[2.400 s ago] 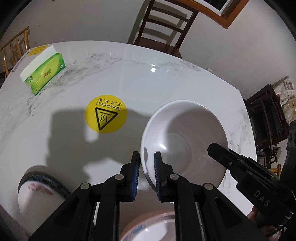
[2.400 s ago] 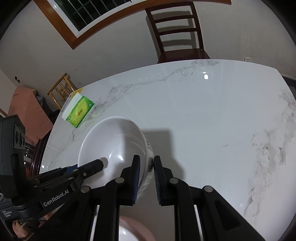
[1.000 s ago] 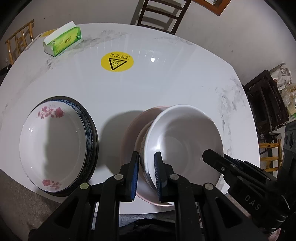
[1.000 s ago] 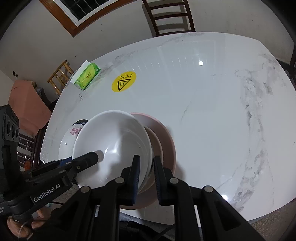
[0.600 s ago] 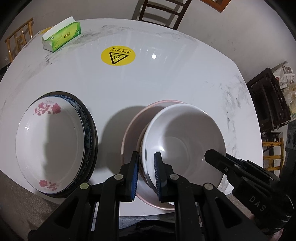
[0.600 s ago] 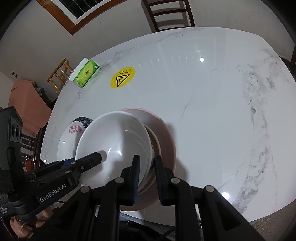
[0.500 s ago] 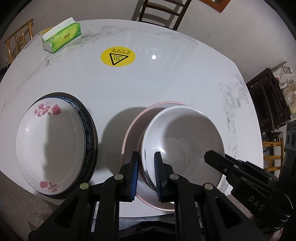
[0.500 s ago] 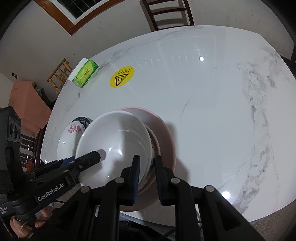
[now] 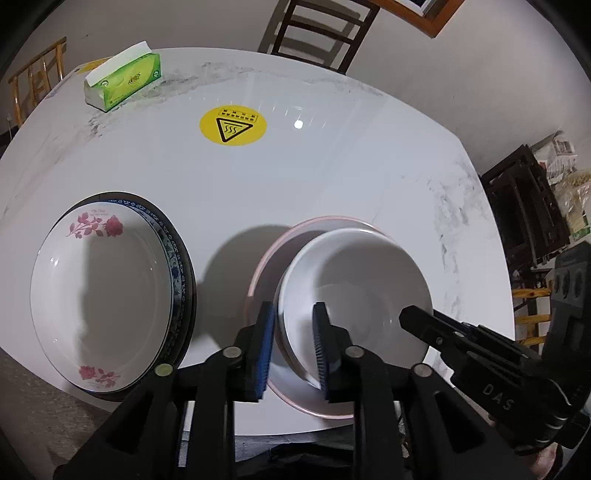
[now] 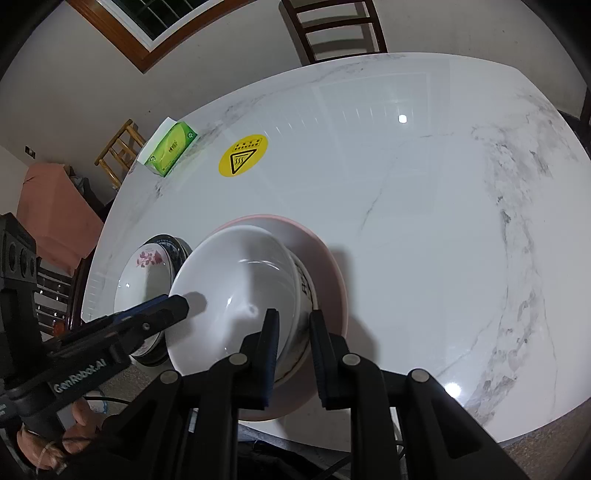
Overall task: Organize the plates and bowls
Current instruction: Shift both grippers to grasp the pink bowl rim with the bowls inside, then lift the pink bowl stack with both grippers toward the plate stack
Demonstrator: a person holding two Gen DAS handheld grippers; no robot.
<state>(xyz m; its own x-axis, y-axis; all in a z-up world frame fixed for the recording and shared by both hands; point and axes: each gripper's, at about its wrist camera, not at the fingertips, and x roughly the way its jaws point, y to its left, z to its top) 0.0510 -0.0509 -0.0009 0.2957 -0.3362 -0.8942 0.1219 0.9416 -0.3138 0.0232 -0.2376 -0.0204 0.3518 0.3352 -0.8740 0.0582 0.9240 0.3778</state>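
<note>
A plain white bowl (image 9: 354,291) sits nested in a wide pink dish (image 9: 264,266) near the table's front edge. In the right wrist view a second bowl with dark lettering (image 10: 306,291) shows under it. My left gripper (image 9: 292,350) straddles the bowl's left rim. Its jaws are opening, with a gap between the rim and the inner pad. My right gripper (image 10: 294,350) has the opposite rim between its pads, shut on it. To the left lies a stack of plates, a rose-patterned plate (image 9: 99,288) on top.
A green tissue box (image 9: 125,79) and a round yellow warning sticker (image 9: 232,125) lie toward the far side of the marble table (image 9: 351,166). A wooden chair (image 9: 317,33) stands behind it, dark furniture (image 9: 524,206) to the right. A hand (image 10: 48,446) holds the left gripper.
Both grippers brought the white bowl from mid-table to the front edge and set it into the pink dish. The left jaws have since widened off the rim.
</note>
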